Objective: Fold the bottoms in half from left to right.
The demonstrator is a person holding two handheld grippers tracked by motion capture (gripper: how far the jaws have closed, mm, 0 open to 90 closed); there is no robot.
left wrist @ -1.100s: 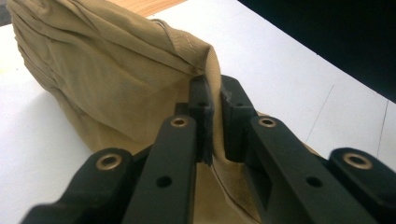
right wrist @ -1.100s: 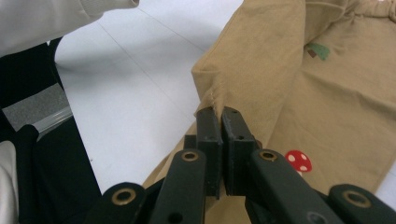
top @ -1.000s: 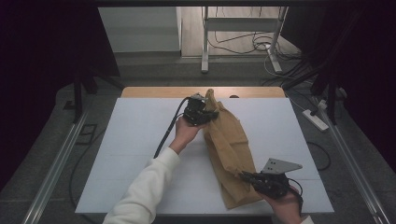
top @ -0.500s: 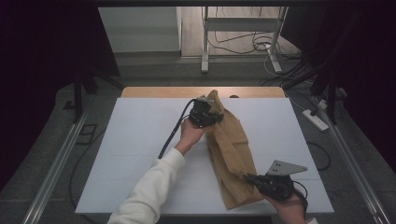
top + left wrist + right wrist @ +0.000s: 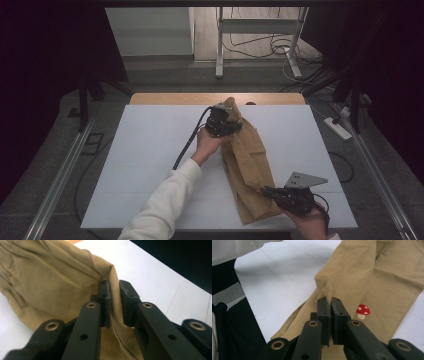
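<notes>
1. The left gripper (image 5: 114, 302) has just been opening its jaws. A narrow gap now stands between the pads, and a fold of the tan cloth garment (image 5: 50, 282) passes through that gap without being pressed.
2. In the high view, the left gripper (image 5: 223, 122) sits at the far end of the tan cloth garment (image 5: 247, 160), where the cloth is raised off the white table (image 5: 150, 150).
3. The right gripper (image 5: 329, 315) has its jaws pressed together on a pinched edge of the tan cloth garment (image 5: 367, 277). The cloth rises in a small peak just above the jaw tips.
4. A red mushroom print (image 5: 363, 311) lies on the garment, just beside the right gripper's jaws.
5. In the high view, the right gripper (image 5: 280, 194) holds the near end of the garment, close to the near edge of the table.
6. The garment lies lengthwise between the two grippers, stretched from far to near across the table.
7. A white sleeve (image 5: 165, 200) lies on the near side of the left gripper, beside the garment.
</notes>
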